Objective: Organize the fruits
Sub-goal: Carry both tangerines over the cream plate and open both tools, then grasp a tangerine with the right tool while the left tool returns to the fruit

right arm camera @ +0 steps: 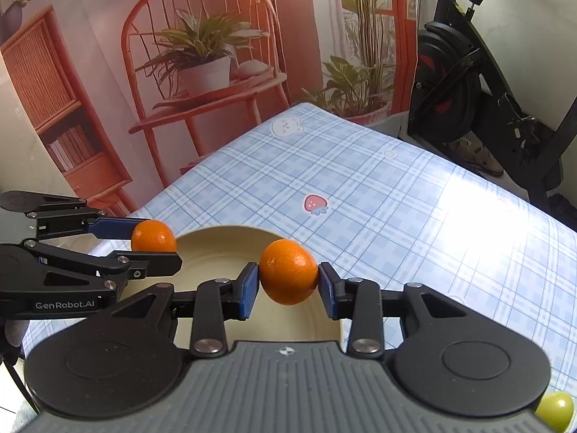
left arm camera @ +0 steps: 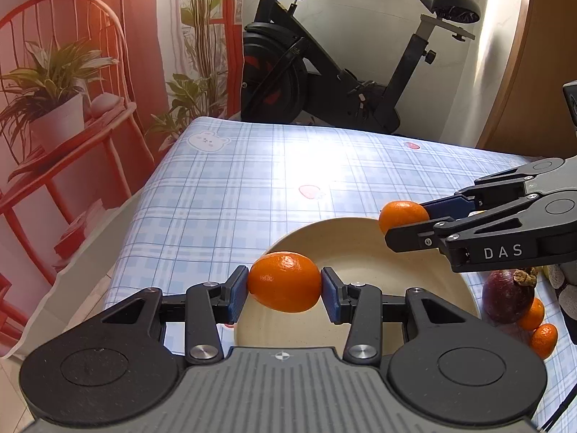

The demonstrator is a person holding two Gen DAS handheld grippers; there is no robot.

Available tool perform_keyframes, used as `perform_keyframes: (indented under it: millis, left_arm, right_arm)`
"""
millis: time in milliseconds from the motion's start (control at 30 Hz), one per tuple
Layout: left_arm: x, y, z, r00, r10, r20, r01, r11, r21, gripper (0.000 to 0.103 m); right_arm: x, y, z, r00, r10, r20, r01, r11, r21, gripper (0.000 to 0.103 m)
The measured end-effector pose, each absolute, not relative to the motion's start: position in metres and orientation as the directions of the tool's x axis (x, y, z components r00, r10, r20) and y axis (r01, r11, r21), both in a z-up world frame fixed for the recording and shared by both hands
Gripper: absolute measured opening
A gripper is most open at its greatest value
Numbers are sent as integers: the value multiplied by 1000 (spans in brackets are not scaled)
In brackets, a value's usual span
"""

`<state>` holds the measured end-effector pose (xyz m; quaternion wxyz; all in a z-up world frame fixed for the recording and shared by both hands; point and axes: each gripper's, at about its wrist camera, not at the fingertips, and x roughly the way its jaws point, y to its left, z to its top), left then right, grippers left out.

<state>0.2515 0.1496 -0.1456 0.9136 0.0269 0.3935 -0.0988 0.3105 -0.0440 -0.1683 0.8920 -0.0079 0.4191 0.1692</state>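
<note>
Blue plaid tablecloth covers the table; exercise bike and a printed backdrop with a red chair sit beyond its far edge. Cream plate lies directly under and ahead of both grippers, nothing between fruit and plate.

Left gripper: blue pads clamped on an orange tangerine, held above the plate's near rim. Off to its right on the cloth: dark purple mangosteen, with two more small oranges just beside it.

Right gripper: also closed on a second tangerine, above the plate's right side. Green fruit sits at that gripper's near right, mostly cut off by the frame.

Both held fruits have glossy, intact peel and are slightly oval. Grippers converge over the plate from opposite sides, apart from each other.
</note>
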Motion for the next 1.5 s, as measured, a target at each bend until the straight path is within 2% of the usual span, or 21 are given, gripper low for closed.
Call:
perform_keyframes:
  millis: [200, 433, 767, 1067, 1167, 1300, 1400, 1500]
  left_arm:
    - [259, 154, -158, 653, -165, -739, 192, 980, -49, 46]
    - [255, 149, -157, 665, -157, -730, 176, 983, -51, 47]
    - [239, 144, -137, 706, -128, -696, 143, 989, -37, 47]
    - [213, 117, -105, 729, -132, -672, 84, 991, -103, 47]
    - [199, 105, -99, 741, -161, -652, 67, 984, -167, 47]
    - [180, 75, -95, 769, -183, -612, 85, 979, -185, 47]
    - [169, 49, -96, 776, -198, -599, 128, 979, -157, 47]
    - [161, 21, -98, 783, -191, -592, 189, 980, -67, 47]
  right_arm:
    - [328, -41, -183, 536, 281, -796, -294, 946, 136, 38]
    - [330, -38, -185, 519, 279, -808, -286, 947, 144, 39]
    - [306, -48, -161, 574, 311, -758, -289, 942, 168, 41]
    - [266, -77, -136, 643, 287, -710, -226, 957, 183, 41]
    - [245, -97, -130, 655, 296, -695, -201, 955, 217, 41]
    - [211, -124, -122, 676, 295, -676, -184, 955, 233, 41]
    - [187, -147, -120, 700, 274, -659, -154, 960, 235, 41]
    - [165, -168, -123, 724, 245, -645, -115, 965, 237, 41]
